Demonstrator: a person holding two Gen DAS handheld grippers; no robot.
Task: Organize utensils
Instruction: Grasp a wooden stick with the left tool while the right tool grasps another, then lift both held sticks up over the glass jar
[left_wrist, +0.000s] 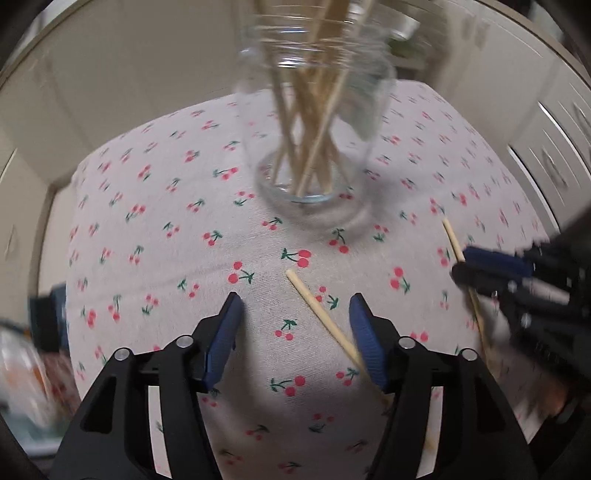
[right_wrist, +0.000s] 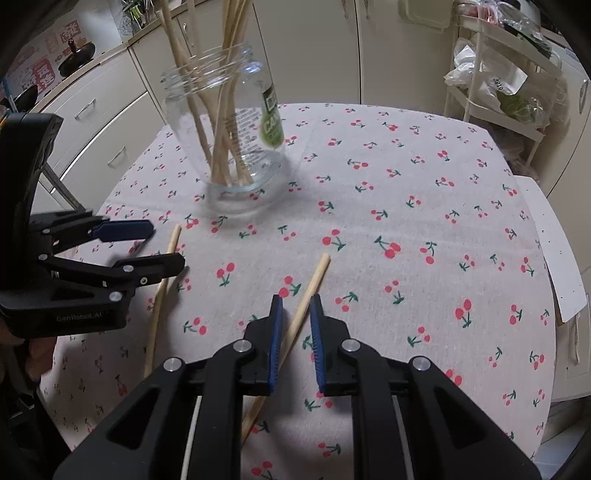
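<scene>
Near the glass jar, the left gripper sits open over one chopstick; the right gripper is nearly closed around another chopstick, pads not touching it.

Left hand-held gripper gapes wide; right hand-held gripper nearly closed.

Table with cherry-print cloth.
A clear glass jar of wooden chopsticks stands upright on it; two loose chopsticks, one left, one centre, lie apart nearby.
</scene>
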